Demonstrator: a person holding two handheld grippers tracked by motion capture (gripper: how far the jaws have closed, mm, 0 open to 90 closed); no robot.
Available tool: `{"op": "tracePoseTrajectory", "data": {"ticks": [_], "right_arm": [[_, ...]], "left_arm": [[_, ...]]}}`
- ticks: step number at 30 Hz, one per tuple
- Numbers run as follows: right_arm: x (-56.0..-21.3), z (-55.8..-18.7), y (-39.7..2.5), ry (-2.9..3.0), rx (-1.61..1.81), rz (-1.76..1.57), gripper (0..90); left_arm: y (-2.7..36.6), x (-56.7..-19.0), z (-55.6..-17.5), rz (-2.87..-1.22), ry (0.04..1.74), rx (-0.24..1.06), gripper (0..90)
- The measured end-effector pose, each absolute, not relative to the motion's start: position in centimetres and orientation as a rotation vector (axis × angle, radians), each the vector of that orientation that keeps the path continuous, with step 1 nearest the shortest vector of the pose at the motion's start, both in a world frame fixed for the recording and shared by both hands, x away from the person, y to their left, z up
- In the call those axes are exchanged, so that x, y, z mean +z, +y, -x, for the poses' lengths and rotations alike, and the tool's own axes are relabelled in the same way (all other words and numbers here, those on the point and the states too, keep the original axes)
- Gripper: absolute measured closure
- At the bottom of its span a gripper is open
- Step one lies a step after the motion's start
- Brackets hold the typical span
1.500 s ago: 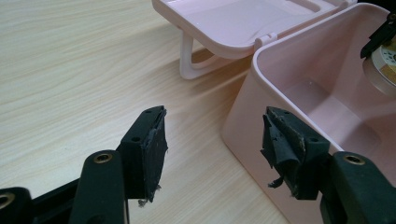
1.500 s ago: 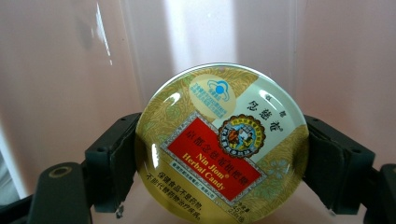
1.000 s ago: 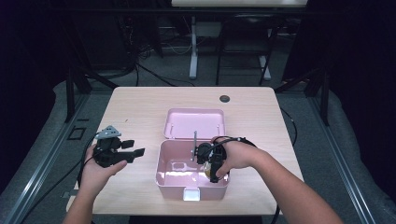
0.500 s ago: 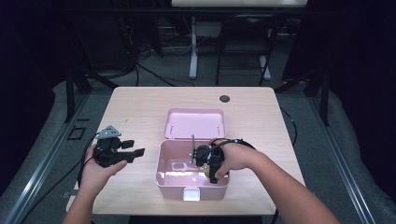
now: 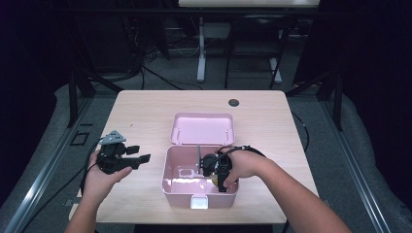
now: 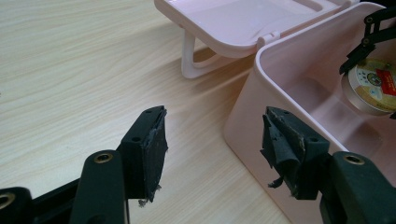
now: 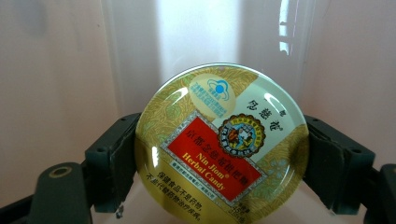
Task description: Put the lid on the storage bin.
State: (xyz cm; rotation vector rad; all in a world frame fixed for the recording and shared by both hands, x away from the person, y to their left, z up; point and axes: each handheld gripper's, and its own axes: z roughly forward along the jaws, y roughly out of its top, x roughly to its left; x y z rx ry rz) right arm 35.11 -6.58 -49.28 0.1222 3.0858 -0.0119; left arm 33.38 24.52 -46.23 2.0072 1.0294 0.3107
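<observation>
High view: your right gripper (image 5: 219, 175) reaches down into the pink box (image 5: 171, 184), which sits near the front edge of the table (image 5: 145, 107), and your right hand (image 5: 243, 164) rests over the box's right wall. In the right gripper view, the round candy tin (image 7: 222, 140) is clamped between the two jaws, each pad pressed against one side of its rim, label facing the camera and the box's pale inside wall right behind it. From the left gripper view you can spot the same tin (image 6: 371, 86) hanging inside the box, near its far right wall; whether it touches the floor there, you cannot tell.

Your left gripper (image 5: 127, 158) is just to the left of the box, jaws spread wide with nothing between them, pointed at the box's left wall. Your left hand (image 5: 99, 177) holds it above the tabletop. The box's lid (image 5: 203, 128) lies open flat behind the box, hinged to its back edge.
</observation>
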Motion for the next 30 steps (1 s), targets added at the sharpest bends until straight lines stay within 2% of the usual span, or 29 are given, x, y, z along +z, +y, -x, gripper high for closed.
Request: {"op": "tracePoseTrajectory", "data": {"ticks": [30], "right_arm": [[-50.5, -35.2, -6.7, 3.118, 0.006, -0.111, 19.5]], "left_arm": [[24.5, -46.3, -33.4, -2.005, 1.03, 0.314, 39.9]]}}
